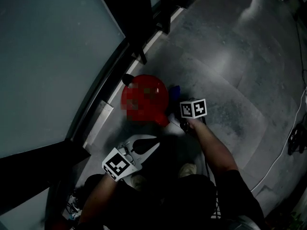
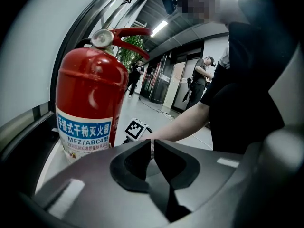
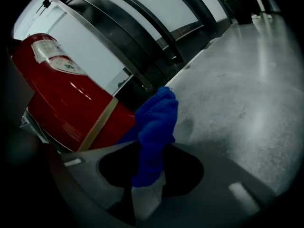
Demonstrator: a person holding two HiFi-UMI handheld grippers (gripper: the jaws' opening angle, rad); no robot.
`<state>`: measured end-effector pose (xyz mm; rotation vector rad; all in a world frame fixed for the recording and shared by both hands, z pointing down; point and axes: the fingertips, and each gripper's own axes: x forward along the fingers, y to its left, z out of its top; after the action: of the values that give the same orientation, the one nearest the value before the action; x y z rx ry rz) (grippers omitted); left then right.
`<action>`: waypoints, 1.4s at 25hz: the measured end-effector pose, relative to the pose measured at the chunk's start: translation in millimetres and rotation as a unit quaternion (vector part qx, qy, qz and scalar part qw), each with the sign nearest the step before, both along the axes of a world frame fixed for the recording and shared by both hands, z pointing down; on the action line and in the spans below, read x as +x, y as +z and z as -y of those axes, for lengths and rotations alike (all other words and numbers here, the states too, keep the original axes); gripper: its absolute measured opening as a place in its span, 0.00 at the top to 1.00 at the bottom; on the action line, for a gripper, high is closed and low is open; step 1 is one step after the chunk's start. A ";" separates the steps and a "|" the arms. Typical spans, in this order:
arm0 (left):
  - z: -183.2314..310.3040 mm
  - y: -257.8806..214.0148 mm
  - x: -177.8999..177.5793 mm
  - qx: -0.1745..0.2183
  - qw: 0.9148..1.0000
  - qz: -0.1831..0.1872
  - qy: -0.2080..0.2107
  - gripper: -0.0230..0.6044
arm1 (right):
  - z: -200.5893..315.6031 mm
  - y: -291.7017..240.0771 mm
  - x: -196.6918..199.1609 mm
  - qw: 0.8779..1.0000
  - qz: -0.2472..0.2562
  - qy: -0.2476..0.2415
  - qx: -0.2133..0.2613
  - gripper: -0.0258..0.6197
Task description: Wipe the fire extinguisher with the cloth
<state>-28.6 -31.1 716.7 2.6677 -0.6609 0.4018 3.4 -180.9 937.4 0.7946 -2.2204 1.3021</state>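
Observation:
A red fire extinguisher (image 1: 144,97) stands upright on the floor by the glass wall. In the left gripper view it rises at the left, and its body (image 2: 90,94) carries a blue and white label. My right gripper (image 3: 149,175) is shut on a blue cloth (image 3: 154,125), which hangs just beside the extinguisher's red side (image 3: 61,94). From the head view the cloth (image 1: 175,89) shows at the extinguisher's right, beyond the right gripper (image 1: 180,102). My left gripper (image 1: 156,139) is shut and holds nothing, a little short of the extinguisher's near side. Its jaws (image 2: 153,144) meet at the tips.
A glass wall with a dark metal frame (image 1: 103,87) runs along the left, right behind the extinguisher. Grey polished floor (image 1: 230,66) spreads to the right. Cables (image 1: 295,138) lie at the far right. People (image 2: 199,82) stand far off in the hall.

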 end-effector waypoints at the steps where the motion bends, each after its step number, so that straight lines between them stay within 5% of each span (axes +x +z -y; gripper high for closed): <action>1: 1.1 -2.5 -0.6 -0.005 1.000 -0.005 -0.003 0.90 | 1.0 5.5 0.8 1.000 -0.007 0.002 -0.001 0.77; 6: -0.6 -4.7 7.0 -0.001 1.000 -0.013 0.006 0.86 | -0.2 19.6 3.2 1.000 -0.009 0.014 -0.007 0.76; 11: -4.8 2.6 4.2 0.000 1.000 -0.006 0.023 0.86 | 7.1 -19.7 23.6 0.994 0.076 0.079 -0.016 0.76; 17: 5.4 0.0 7.4 0.004 1.000 -0.015 0.019 0.86 | 39.3 -131.5 56.6 0.985 0.104 0.070 0.115 0.76; 24: 10.9 2.6 19.3 0.007 0.999 -0.003 0.036 0.86 | 59.6 -288.5 47.8 0.958 0.147 0.056 0.238 0.76; 28: 18.8 -12.9 21.8 0.017 0.999 -0.008 0.027 0.86 | 77.9 -357.6 44.4 0.939 0.222 0.108 0.238 0.76; 31: 22.5 -13.6 16.4 0.019 1.000 -0.005 0.011 0.86 | 86.0 -375.1 18.3 0.930 0.283 0.101 0.213 0.76; 35: 18.5 -12.9 11.6 0.021 1.000 0.004 0.007 0.86 | 80.3 -336.1 -7.8 0.948 0.256 0.089 0.165 0.76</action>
<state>-17.0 -49.7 703.9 2.7125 -0.6618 0.4081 -4.4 -261.2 601.4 0.8663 -2.8944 1.3538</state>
